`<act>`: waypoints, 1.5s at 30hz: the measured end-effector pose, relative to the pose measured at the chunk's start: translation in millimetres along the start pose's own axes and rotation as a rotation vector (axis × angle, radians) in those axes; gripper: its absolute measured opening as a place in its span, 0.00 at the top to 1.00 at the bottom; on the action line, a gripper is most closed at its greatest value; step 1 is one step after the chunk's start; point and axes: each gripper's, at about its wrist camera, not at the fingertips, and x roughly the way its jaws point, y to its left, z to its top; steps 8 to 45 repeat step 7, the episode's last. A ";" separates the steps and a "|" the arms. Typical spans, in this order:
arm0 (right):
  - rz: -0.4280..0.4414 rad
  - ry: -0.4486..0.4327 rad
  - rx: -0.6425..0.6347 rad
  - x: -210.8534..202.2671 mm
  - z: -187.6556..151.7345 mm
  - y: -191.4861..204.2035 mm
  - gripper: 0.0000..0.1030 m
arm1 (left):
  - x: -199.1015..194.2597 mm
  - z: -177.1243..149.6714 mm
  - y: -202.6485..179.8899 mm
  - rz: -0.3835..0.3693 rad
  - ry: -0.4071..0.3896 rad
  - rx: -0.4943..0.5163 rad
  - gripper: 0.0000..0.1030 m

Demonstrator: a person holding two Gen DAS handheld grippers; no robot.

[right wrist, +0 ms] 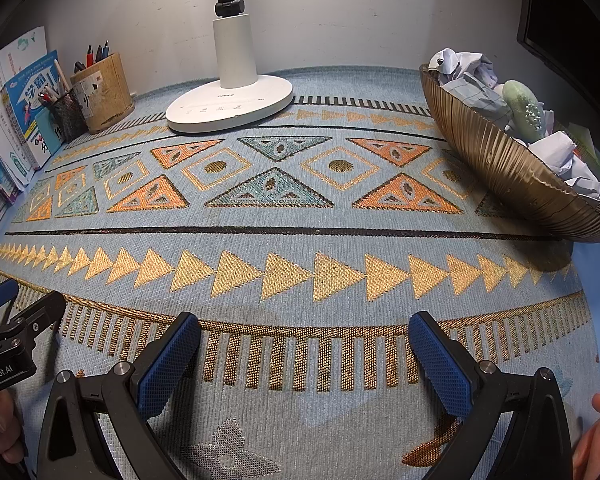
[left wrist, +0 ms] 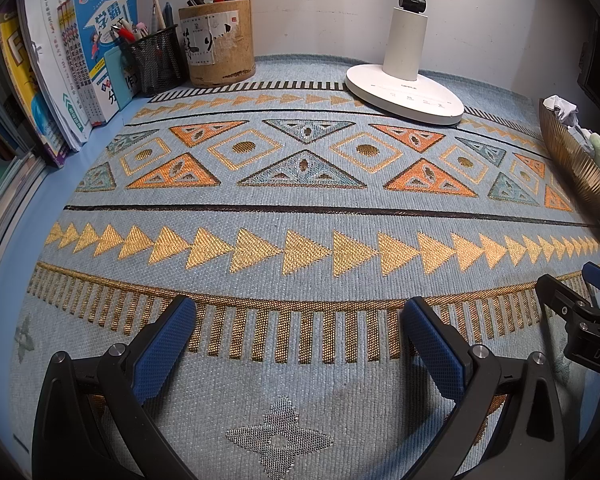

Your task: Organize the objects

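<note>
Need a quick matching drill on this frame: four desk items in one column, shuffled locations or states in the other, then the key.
Column 1
1. lamp base
2. gold bowl
3. cork pen holder
4. left claw

Column 2
A. far left by the wall, beside the black mesh cup
B. open, nothing between the pads, over the mat
C. right edge of the mat, holding crumpled paper
D. white, at the back centre against the wall

Pairs: 1-D, 2-C, 3-A, 4-B
</note>
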 end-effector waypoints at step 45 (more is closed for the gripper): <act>0.000 0.000 0.000 0.1 0.0 -0.1 0.00 | 1.2 0.2 -0.9 0.000 0.001 0.002 0.00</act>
